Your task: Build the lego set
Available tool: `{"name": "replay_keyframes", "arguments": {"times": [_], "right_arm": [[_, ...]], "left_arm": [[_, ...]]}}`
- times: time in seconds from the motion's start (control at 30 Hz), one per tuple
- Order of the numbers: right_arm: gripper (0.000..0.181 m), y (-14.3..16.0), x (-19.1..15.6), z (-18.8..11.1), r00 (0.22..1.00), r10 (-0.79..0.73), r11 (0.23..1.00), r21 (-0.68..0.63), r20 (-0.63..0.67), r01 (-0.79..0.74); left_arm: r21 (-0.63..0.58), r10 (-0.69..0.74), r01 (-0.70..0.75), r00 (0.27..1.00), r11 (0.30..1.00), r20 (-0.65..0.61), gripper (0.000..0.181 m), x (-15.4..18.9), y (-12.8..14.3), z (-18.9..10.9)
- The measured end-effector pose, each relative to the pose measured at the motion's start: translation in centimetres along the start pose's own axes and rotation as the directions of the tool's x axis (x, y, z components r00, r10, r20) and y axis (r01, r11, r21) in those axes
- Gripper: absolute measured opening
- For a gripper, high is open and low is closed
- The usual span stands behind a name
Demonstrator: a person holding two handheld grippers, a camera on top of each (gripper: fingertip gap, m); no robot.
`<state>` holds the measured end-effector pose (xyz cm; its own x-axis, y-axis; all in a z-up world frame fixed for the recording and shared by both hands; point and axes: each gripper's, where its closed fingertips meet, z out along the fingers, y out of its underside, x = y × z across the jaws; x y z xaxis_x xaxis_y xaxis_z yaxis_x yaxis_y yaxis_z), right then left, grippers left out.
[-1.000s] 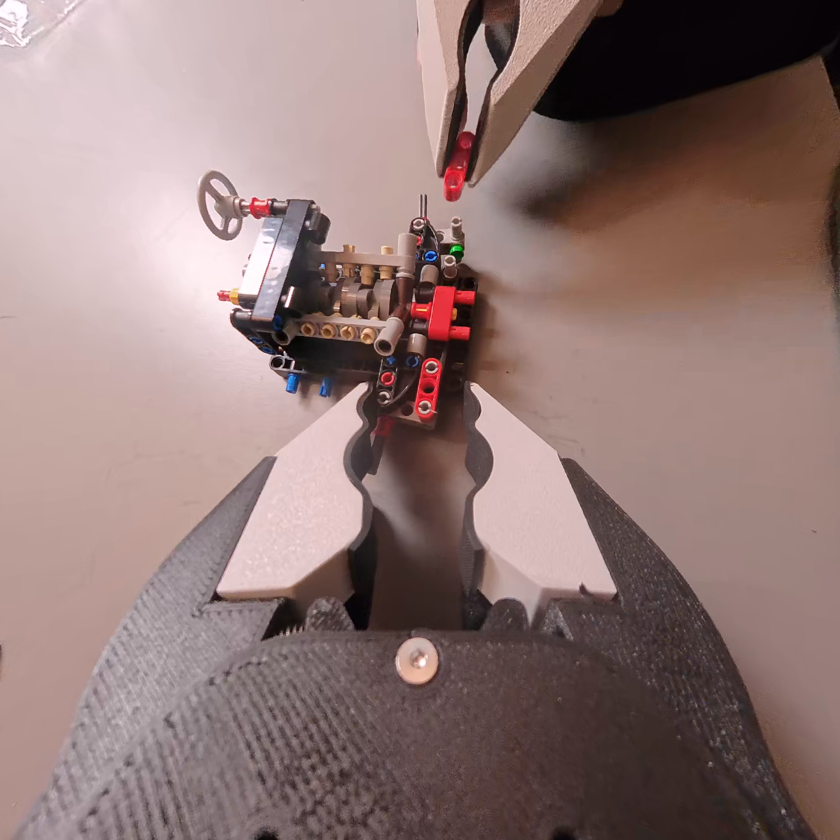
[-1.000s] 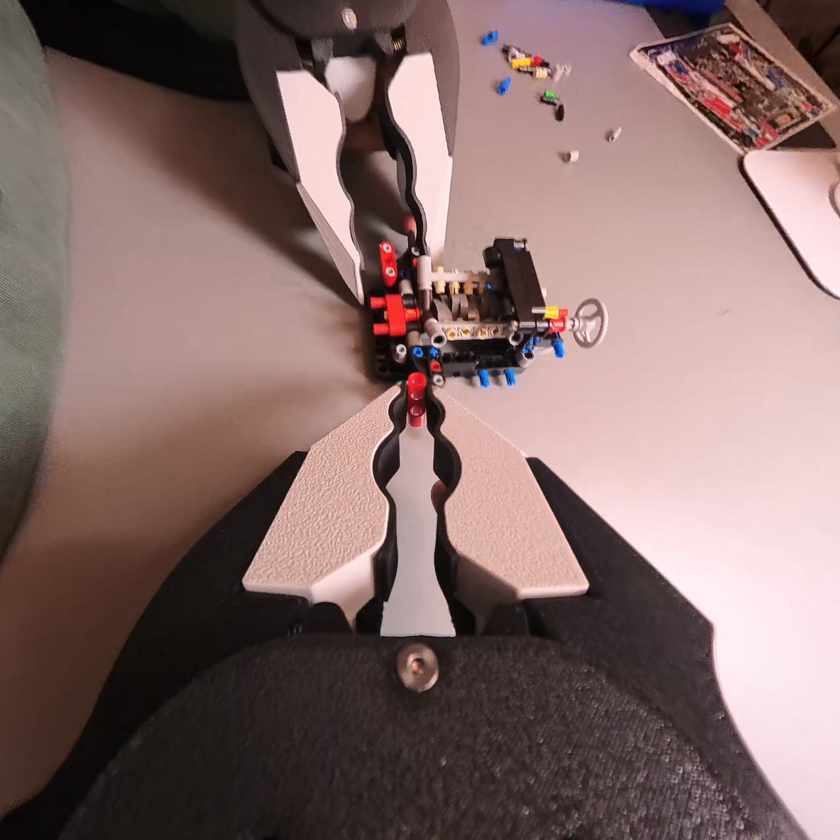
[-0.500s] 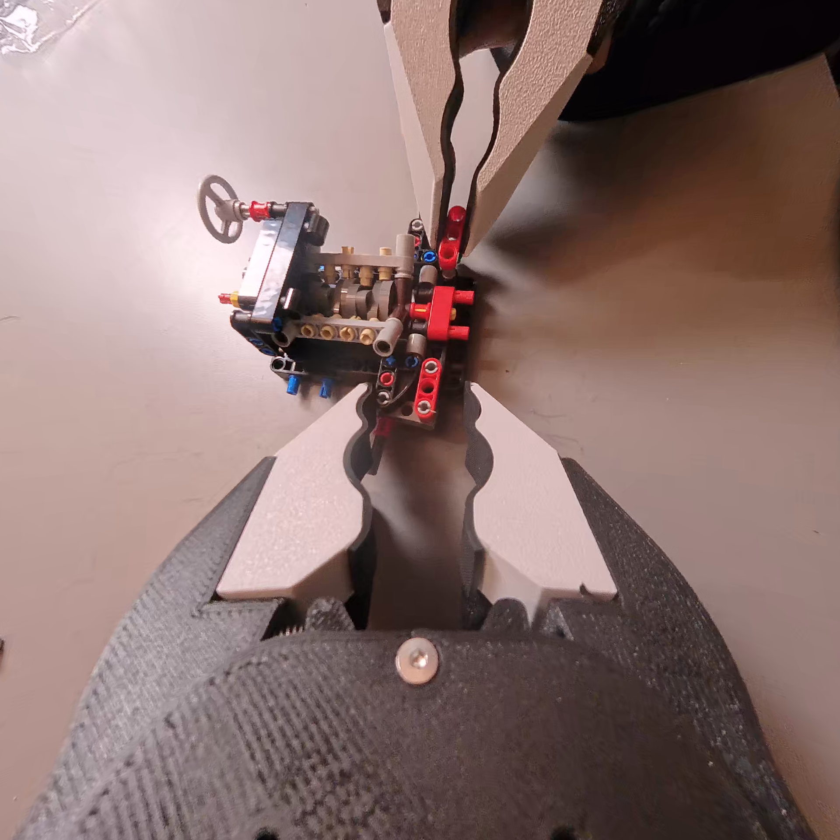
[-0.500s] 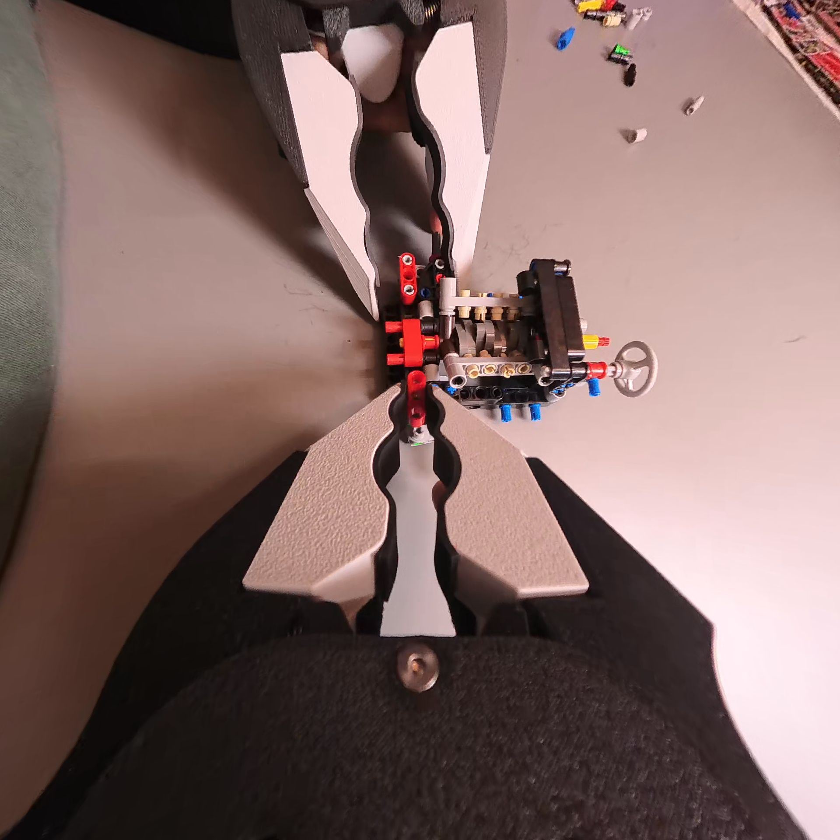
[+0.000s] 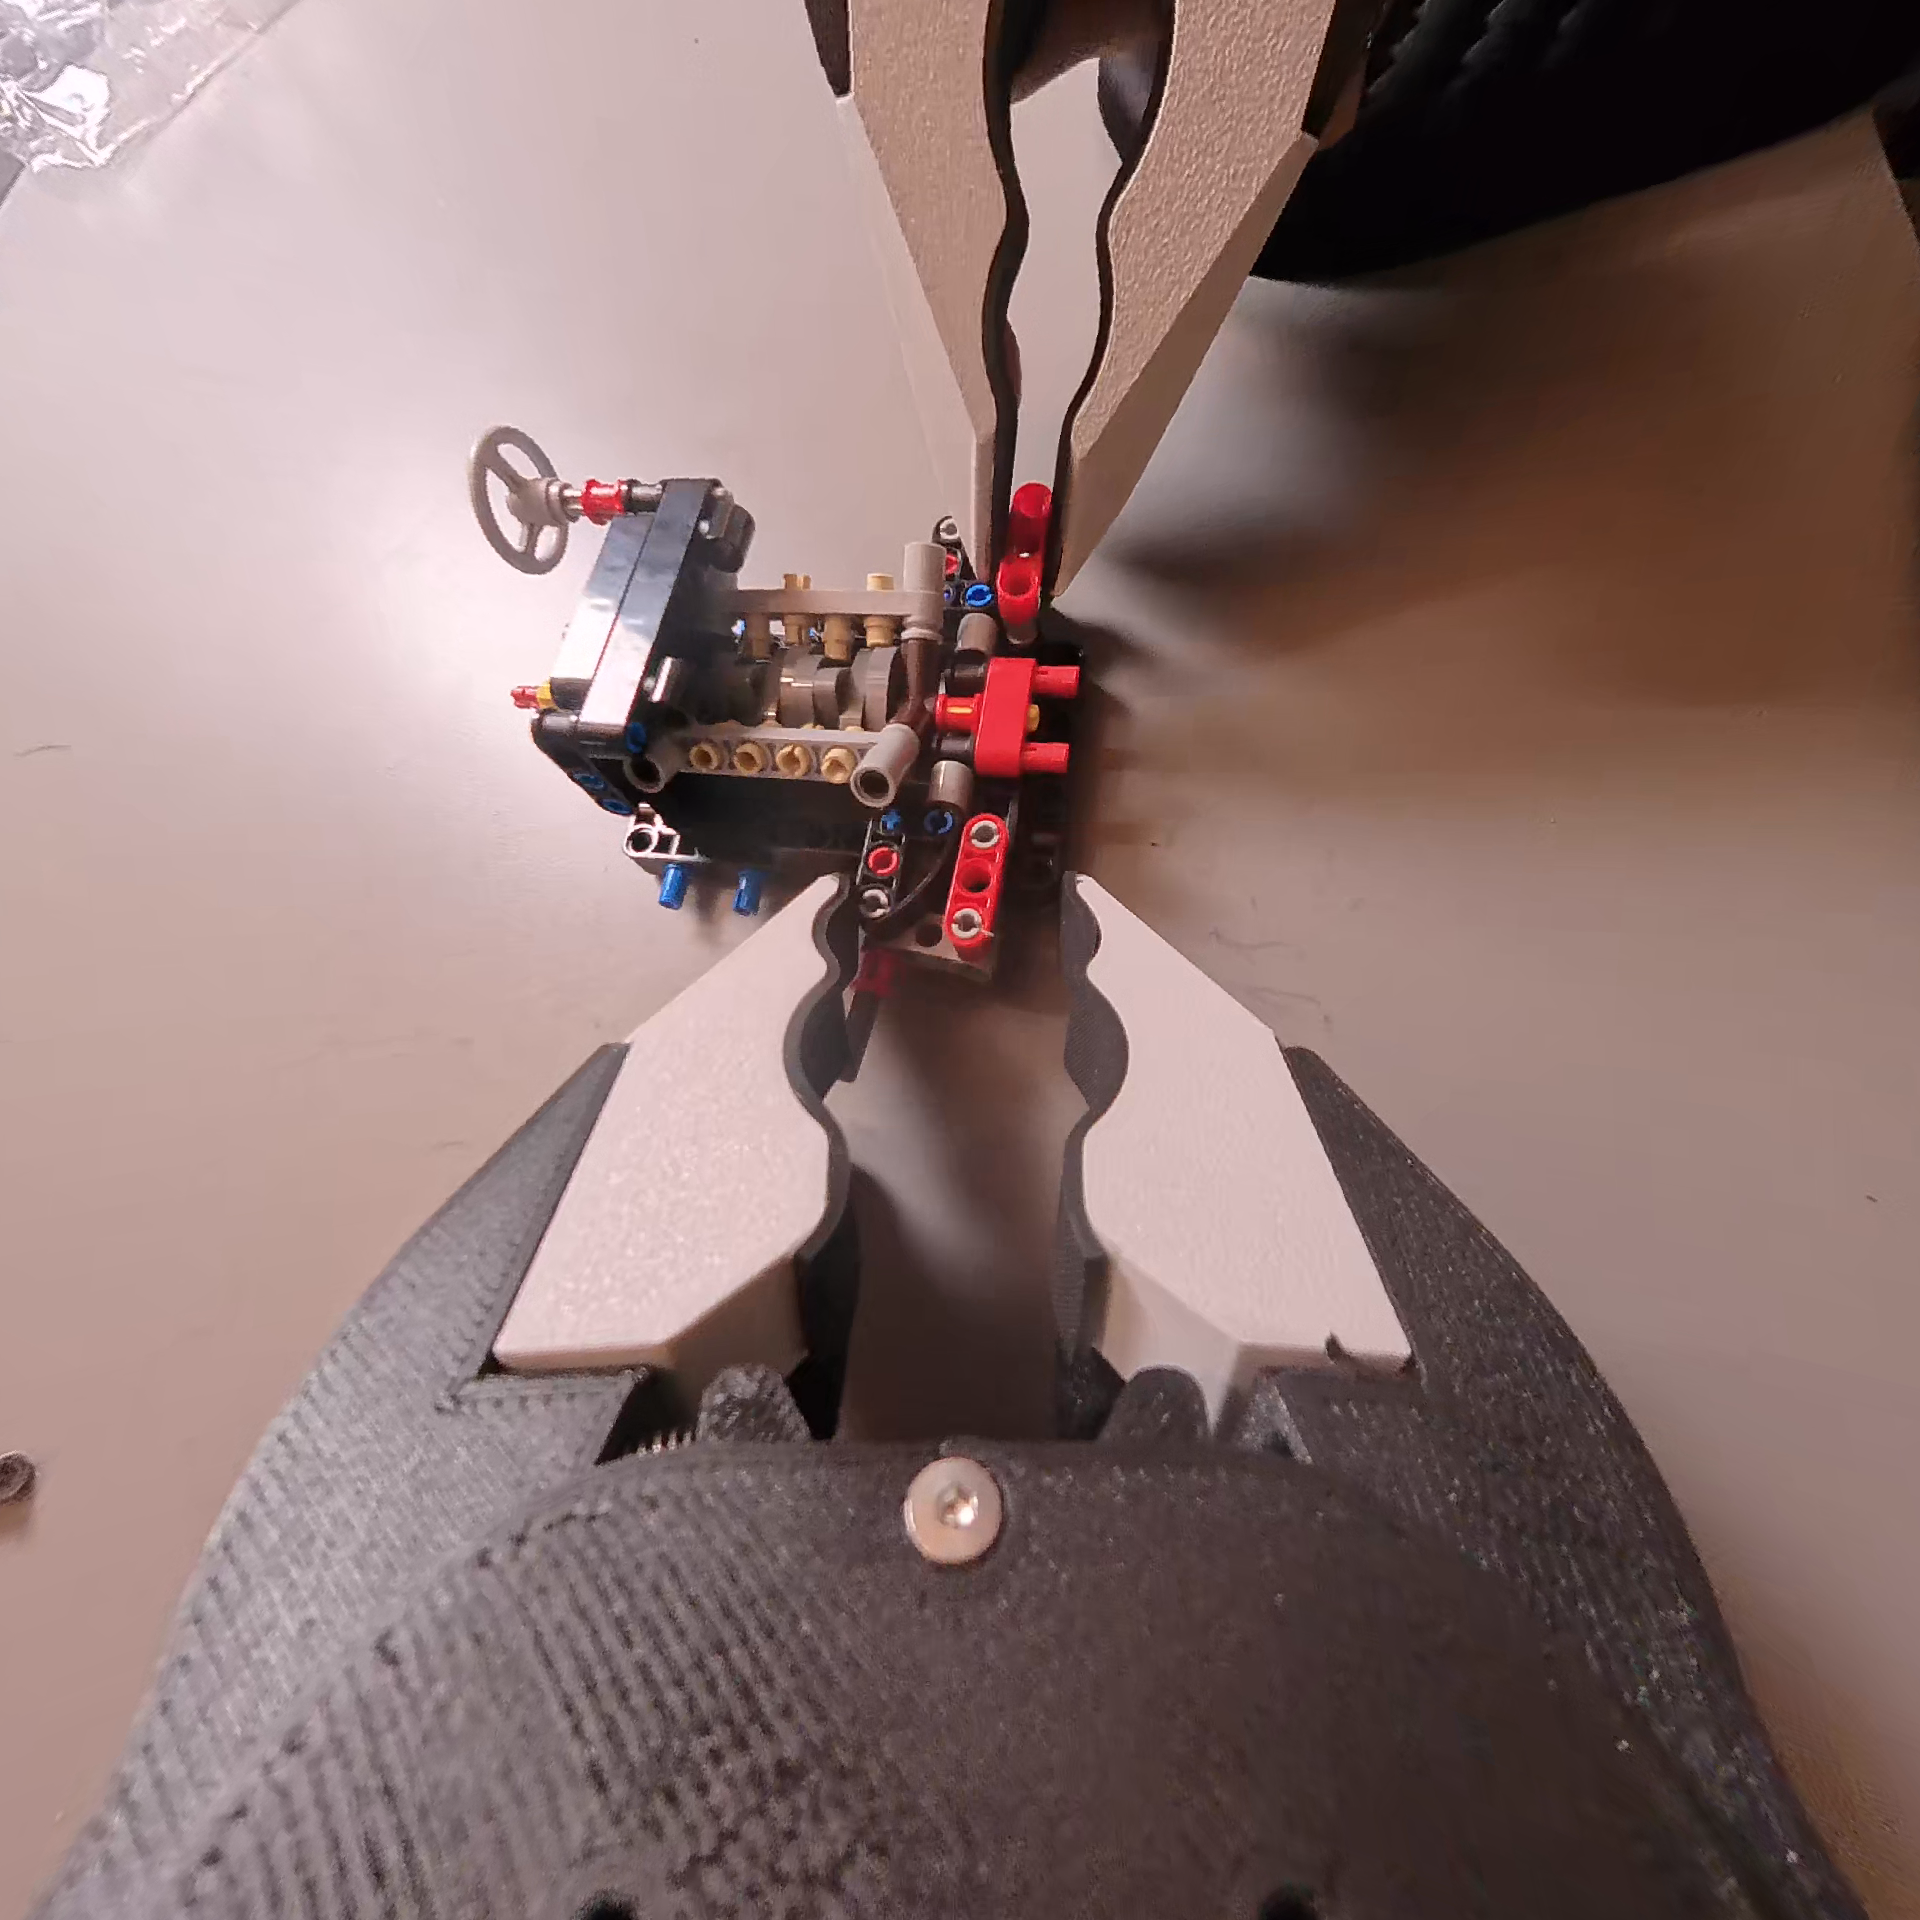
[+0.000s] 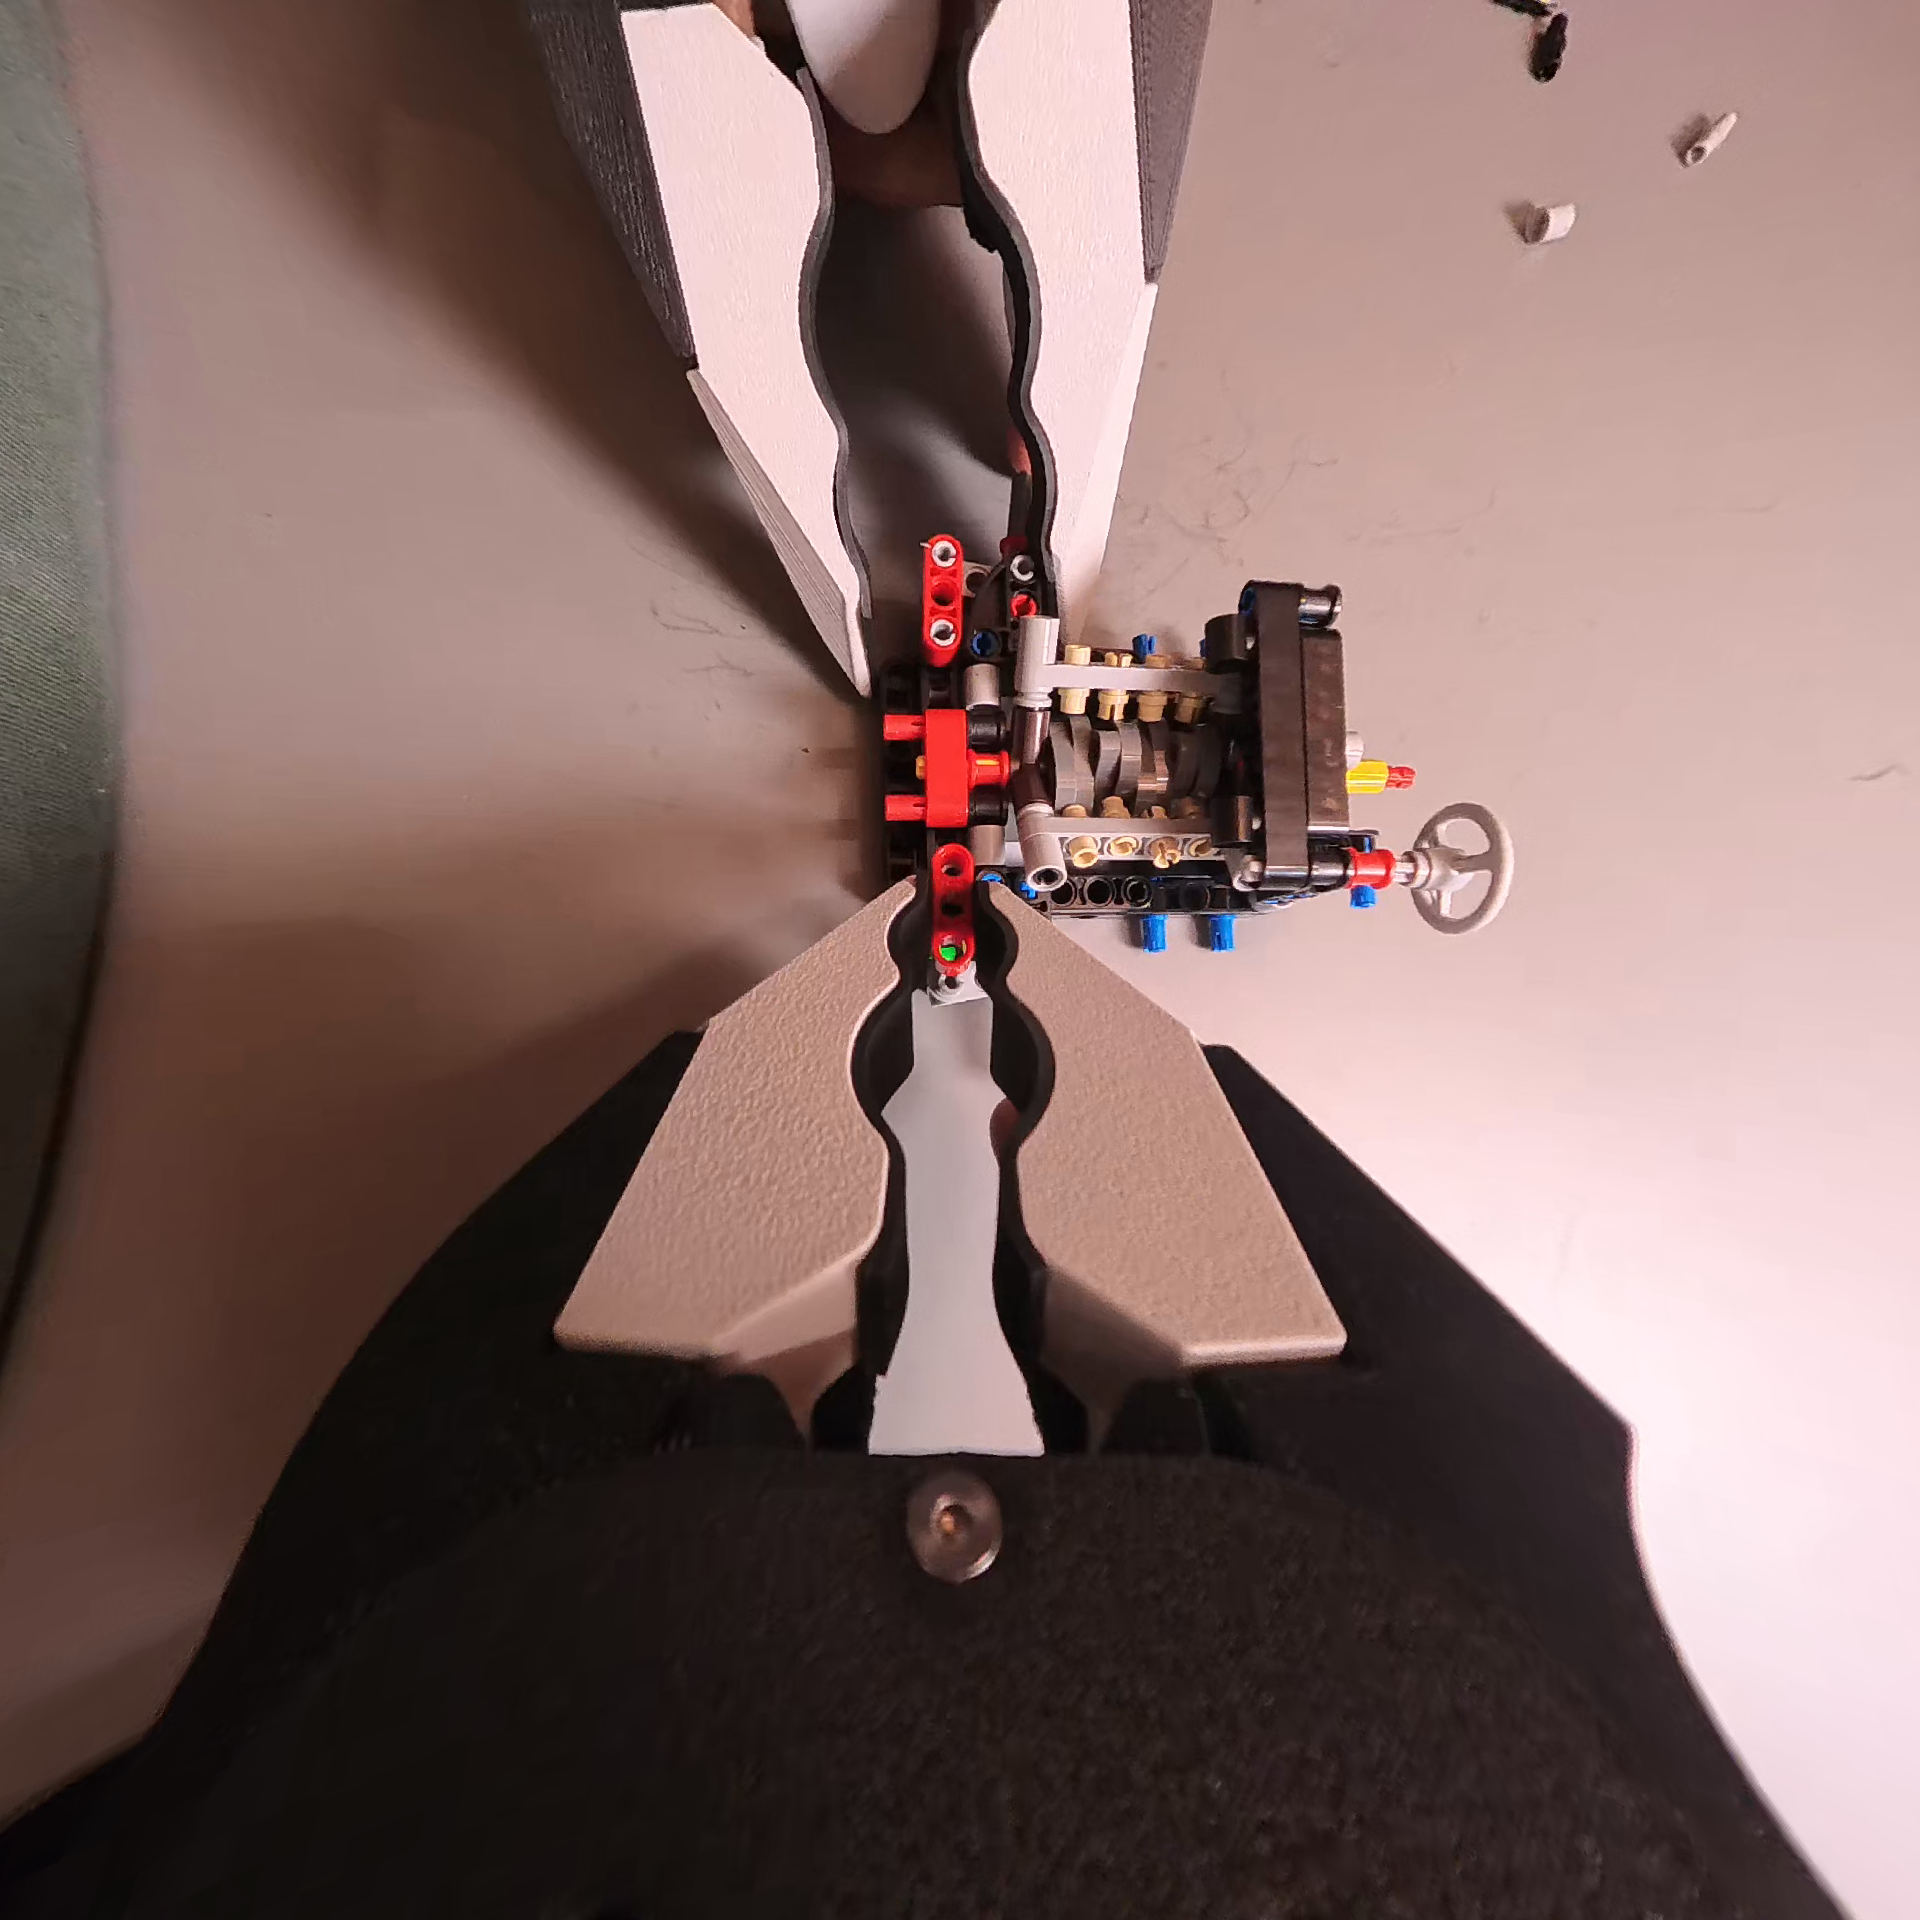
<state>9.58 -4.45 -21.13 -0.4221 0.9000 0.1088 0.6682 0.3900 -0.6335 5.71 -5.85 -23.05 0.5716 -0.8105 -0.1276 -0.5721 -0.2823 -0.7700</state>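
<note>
Model (image 5: 821, 717) sits mid-table (image 5: 312, 312), a partly built chassis: black frame, grey beams with tan pins, grey crank parts in the middle, steering wheel (image 5: 516, 499) at 10 o'clock in the left view. Looks like the core is done; no wheels or body panels on it that I can see, so probably much left.

Left gripper (image 5: 951, 914): jaws spread around the near end of the model, bracing it at the red three-hole beam (image 5: 975, 878); contact on both sides is unclear.

Right gripper (image 6: 951, 930): jaws pinching a red beam (image 6: 951, 904), pushing it onto the model's other end, over a green pin. In the left view this beam (image 5: 1023, 556) shows at 12 o'clock, touching the frame. Judged step: seating this beam to mirror the one opposite; can't tell if fully seated.

Loose parts (image 6: 1543, 218) at 1 o'clock in the right view, well apart, so more pieces still to fit. Plastic wrap (image 5: 73, 94) at the left view's 11 o'clock corner.
</note>
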Motion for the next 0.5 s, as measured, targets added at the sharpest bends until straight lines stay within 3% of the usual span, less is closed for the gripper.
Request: {"name": "replay_keyframes", "arguments": {"times": [0.5], "right_arm": [[0.009, -0.66, -0.11, -0.68, 0.999, -0.035, 0.999, 0.03, -0.012, 0.035]], "left_arm": [[-0.002, 0.005, -0.005, 1.0, 1.0, -0.006, 0.037, 0.15, 0.08, 0.04]]}}
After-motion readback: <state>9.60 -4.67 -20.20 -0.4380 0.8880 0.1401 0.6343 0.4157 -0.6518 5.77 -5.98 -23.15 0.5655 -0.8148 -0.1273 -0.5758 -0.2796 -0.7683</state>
